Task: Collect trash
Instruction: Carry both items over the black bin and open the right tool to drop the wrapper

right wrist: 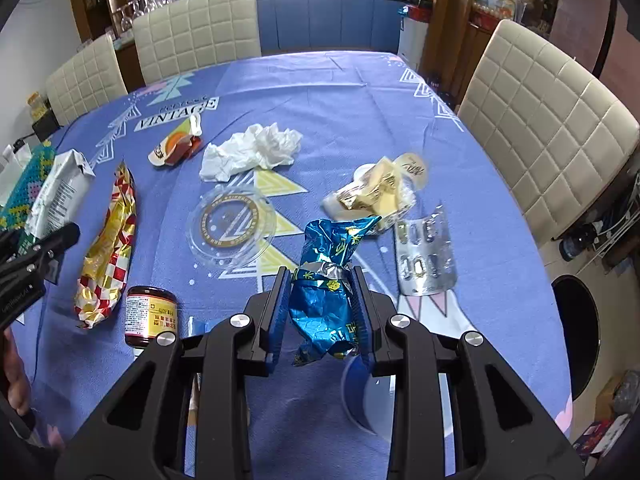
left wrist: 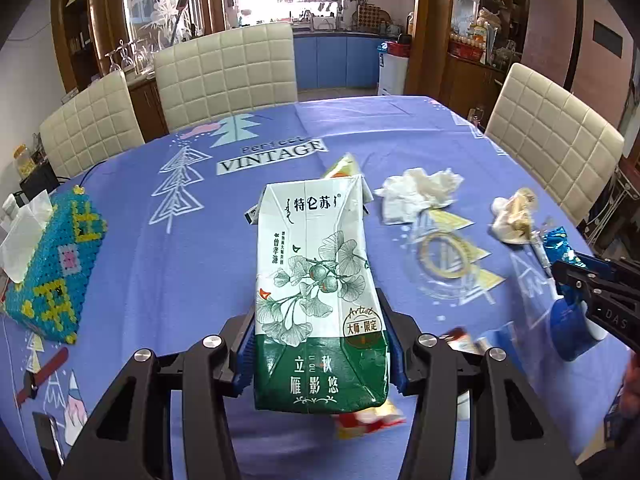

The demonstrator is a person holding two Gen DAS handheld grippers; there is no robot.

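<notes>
Between the blue pads of the left claw point(left wrist: 322, 356) sits a green-and-white milk carton point(left wrist: 320, 292), clenched at its green lower part and raised above the table point(left wrist: 168, 280), its flattened top pointing away toward the far chairs. Under its near end, a red-and-gold bit of wrapper shows, blurred. On the left edge of the table lies a beaded turquoise tissue box point(left wrist: 52, 268) with white tissue poking out.

The right claw point(right wrist: 320, 312) is clenched on a crumpled blue foil wrapper point(right wrist: 326, 276), gripped about its middle so both ends stick out past the pads, and held clear of the table. Just beside it on the right lies a silver pill blister pack point(right wrist: 426, 256), and beyond that a heap of gold and cream packaging point(right wrist: 376, 196). A clear plastic lid with a gold ring point(right wrist: 232, 228) rests flat near the middle, with a crumpled white tissue point(right wrist: 252, 150) farther off and a small orange-and-brown packet point(right wrist: 176, 146) to the tissue's left. On the near left are a red, white and gold checked foil bag point(right wrist: 108, 248) and a dark jar with a yellow label point(right wrist: 150, 316), standing upright just beside the bag's near end. Cream quilted chairs point(right wrist: 548, 128) surround the far and right sides of the table.
</notes>
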